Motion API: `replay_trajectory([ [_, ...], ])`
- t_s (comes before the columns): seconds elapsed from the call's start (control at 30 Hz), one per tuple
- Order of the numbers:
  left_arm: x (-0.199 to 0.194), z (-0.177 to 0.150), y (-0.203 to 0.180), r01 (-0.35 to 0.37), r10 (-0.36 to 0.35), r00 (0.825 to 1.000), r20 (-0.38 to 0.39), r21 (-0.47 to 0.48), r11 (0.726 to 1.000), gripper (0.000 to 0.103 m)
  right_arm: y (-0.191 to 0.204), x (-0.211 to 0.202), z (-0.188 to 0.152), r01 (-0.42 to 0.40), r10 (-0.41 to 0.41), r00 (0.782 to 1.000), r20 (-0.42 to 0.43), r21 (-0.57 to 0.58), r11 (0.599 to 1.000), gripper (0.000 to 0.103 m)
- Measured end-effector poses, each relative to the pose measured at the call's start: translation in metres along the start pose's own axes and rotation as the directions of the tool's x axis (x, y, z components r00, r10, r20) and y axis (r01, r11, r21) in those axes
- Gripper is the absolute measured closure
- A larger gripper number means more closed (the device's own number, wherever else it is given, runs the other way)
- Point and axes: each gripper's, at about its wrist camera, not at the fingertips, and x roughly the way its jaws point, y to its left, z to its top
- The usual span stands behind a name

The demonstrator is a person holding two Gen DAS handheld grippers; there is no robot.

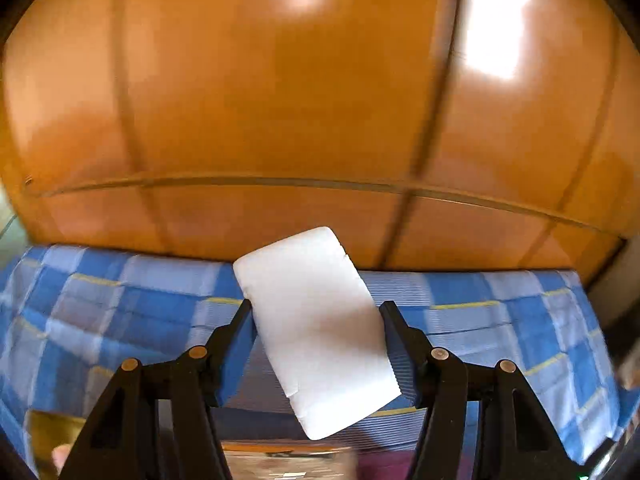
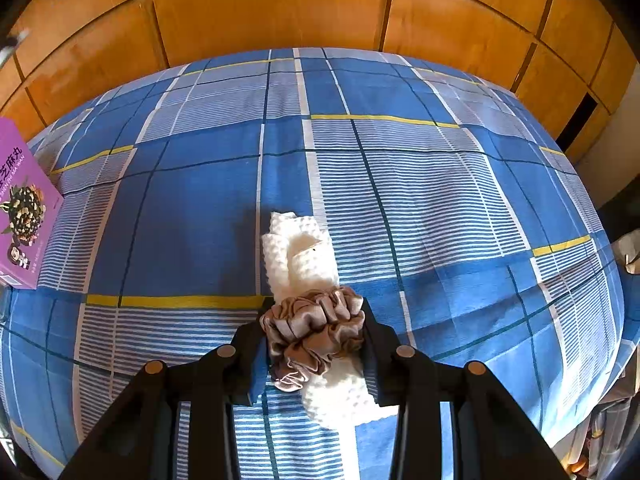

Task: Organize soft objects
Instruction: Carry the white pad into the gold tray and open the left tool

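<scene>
A bed point(image 2: 192, 208) under a blue, white and yellow checked cover fills the right wrist view, its far edge running along a wall of orange wooden cabinet doors point(image 2: 272, 12), with the right-hand edge of the mattress falling away toward a cluttered corner. Most of the cover lies bare on both sides of the working spot.

One purple printed box point(image 2: 22, 208) stands at the left edge of the bed, well apart from the fabrics. One white waffle-textured cloth point(image 2: 298, 260), folded into a long strip, lies on the cover and runs under the right gripper point(image 2: 314, 340). One taupe satin scrunchie point(image 2: 314, 330) sits on top of that cloth, pinched between the right gripper's black fingers, which stand at a narrow gap with both pads pressed into its gathered folds.

In the blurred left wrist view, the left gripper point(image 1: 318, 328) is lifted above the bed, the cabinet doors filling the upper frame. Its jaws stand about half apart and clamp one white soft rectangular block point(image 1: 316, 328), tilted, its upper end poking past the fingertips and its lower end hanging below them. The blue pads point(image 1: 240, 356) touch the block's two long sides. The block is clear of the cover.
</scene>
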Motion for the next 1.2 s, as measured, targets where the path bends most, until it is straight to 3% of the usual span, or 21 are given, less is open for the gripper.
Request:
replay_trajectory([
  [0.17,-0.028,-0.030,0.078,-0.095,0.096,0.995,0.029,-0.042,0.995,0.041,0.001,0.000,-0.001,0.008,-0.008,1.000,0.006,-0.003,1.000,0.065],
  [0.4,-0.078,-0.094,0.151,-0.188,0.194,0.978,0.075,-0.085,0.978,0.041,0.005,-0.002,-0.004,0.035,-0.035,0.999,0.019,0.001,0.999,0.065],
  [0.87,-0.146,-0.210,0.204,-0.267,0.283,0.954,0.100,-0.149,0.952,0.039,0.018,-0.001,-0.006,0.132,-0.132,0.990,0.047,-0.007,0.991,0.066],
  [1.2,-0.157,-0.257,0.226,-0.262,0.280,0.959,0.046,-0.235,0.936,0.039,0.025,-0.002,-0.009,0.177,-0.177,0.982,0.065,0.004,0.984,0.066],
])
